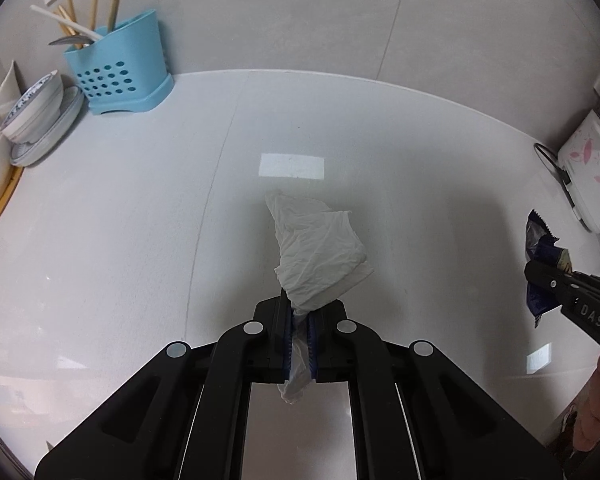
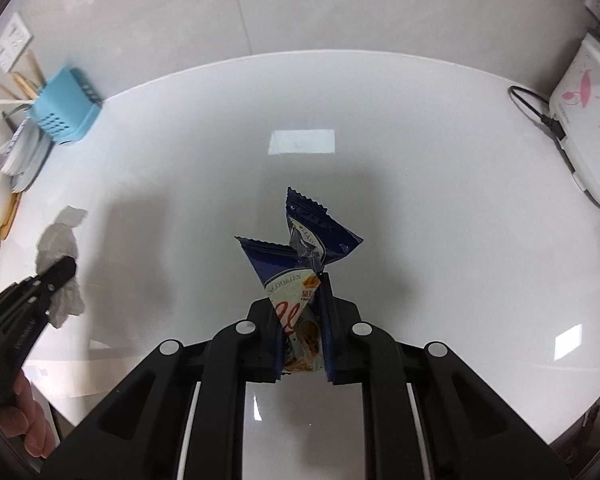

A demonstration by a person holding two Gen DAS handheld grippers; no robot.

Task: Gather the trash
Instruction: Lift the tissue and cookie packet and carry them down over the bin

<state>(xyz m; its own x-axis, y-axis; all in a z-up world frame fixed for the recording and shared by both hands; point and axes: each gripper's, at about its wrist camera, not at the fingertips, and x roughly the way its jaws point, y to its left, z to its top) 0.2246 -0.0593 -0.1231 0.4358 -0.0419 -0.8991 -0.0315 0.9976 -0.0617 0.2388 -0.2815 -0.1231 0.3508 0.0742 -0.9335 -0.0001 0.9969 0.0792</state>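
Closest in, the left gripper point(image 1: 299, 322) is clamped on a crumpled white paper tissue point(image 1: 320, 256), lifted above the glossy white countertop point(image 1: 140, 220). Likewise the right gripper point(image 2: 303, 320) pinches a torn dark-blue cookie wrapper point(image 2: 300, 256). Farther back stand a perforated light-blue plastic utensil holder point(image 1: 118, 68) and stacked bowls point(image 1: 36, 108).

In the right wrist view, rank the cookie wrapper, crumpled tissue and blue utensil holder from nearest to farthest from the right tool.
1. Cookie wrapper: clamped in the right tool.
2. Crumpled tissue: left, held by the left tool.
3. Blue utensil holder: far left, by the wall.
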